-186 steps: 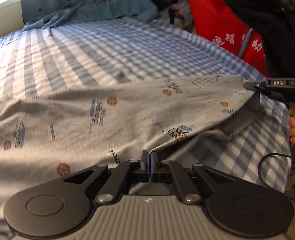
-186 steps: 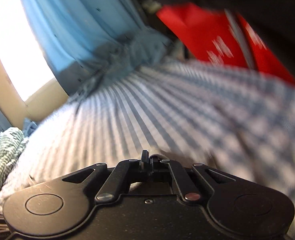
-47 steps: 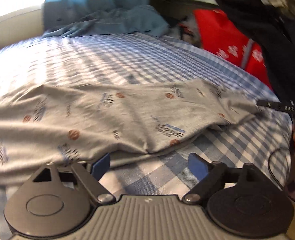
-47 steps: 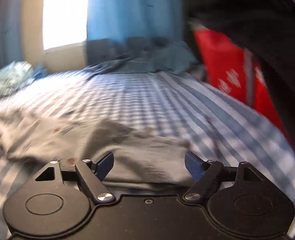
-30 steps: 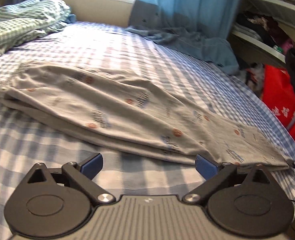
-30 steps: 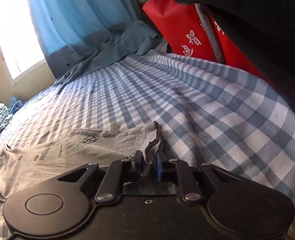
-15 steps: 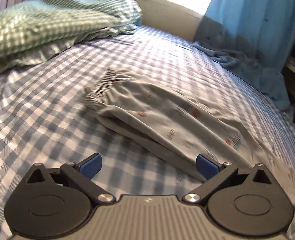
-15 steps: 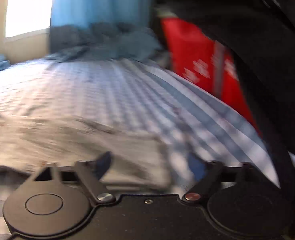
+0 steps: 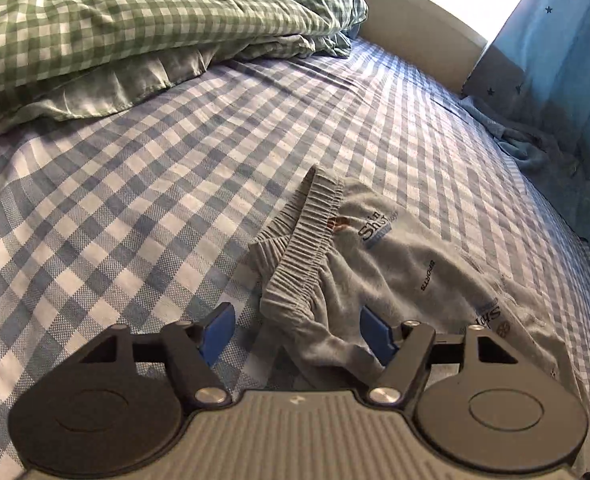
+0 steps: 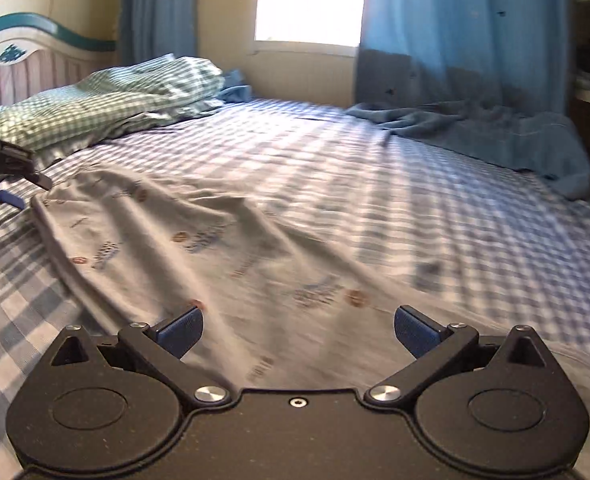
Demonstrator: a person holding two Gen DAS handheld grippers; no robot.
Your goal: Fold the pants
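Note:
Grey printed pants (image 9: 427, 272) lie folded lengthwise on the blue checked bed sheet (image 9: 135, 208). Their ribbed elastic waistband (image 9: 307, 248) points at my left gripper (image 9: 297, 334), which is open with the waistband's near corner between its blue pads. In the right wrist view the pants (image 10: 223, 248) stretch from my open right gripper (image 10: 297, 330) toward the far left, where the left gripper (image 10: 13, 180) shows at the waist end. The right gripper hovers empty over the leg end.
A green checked duvet and pillow (image 9: 115, 28) are piled at the head of the bed. A blue curtain (image 10: 463, 36) hangs by the window, with blue cloth (image 10: 475, 128) heaped on the bed's far edge. A headboard (image 10: 27, 56) stands at left.
Both grippers let go of the pants and opened. My left gripper swung along the pants to the waistband end. My right gripper closed briefly on the hem, then opened and turned toward the waist.

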